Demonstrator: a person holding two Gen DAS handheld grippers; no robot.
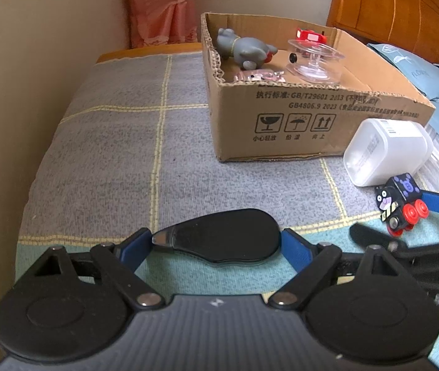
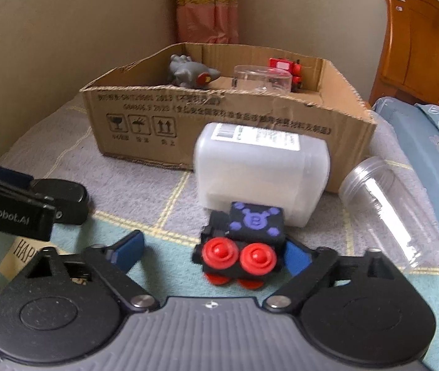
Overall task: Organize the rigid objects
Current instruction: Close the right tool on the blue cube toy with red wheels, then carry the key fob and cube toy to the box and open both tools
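Nearest the right wrist lens: right claw [image 2: 210,255], fingers spread wide, black toy train [image 2: 241,245] with red wheels lying between them. Right blue pad touching or just beside the train's flank; left pad well apart; no grip yet. Same train visible in the left view [image 1: 400,205], on the bed blanket [image 1: 120,142] just in front of a white plastic container [image 1: 386,154].

Left claw [image 1: 216,242] closed onto a flat black oval case [image 1: 222,239], pads pressing both ends, held low over the blanket. Cardboard box [image 1: 309,120] beyond, already holding a grey animal figure [image 1: 244,49], a clear lidded dish [image 1: 315,60] and a red toy car [image 1: 309,35]. Clear jar [image 2: 389,210] lying on its side to the right of the container.

Risks, as judged from this arrangement:
- One-sided closure likely to push the train sideways on its wheels before the far pad arrives, giving a skewed or corner grip.
- Rounded wheels under a pad likely to slip, dropping the train on the lift.
- White container touching or nearly touching the train's rear; forward drift likely to shove it against the box.
- Case held by its ends; a slight twist could let it pivot out.
- Both claws near each other; crossing toward the box risks collision.
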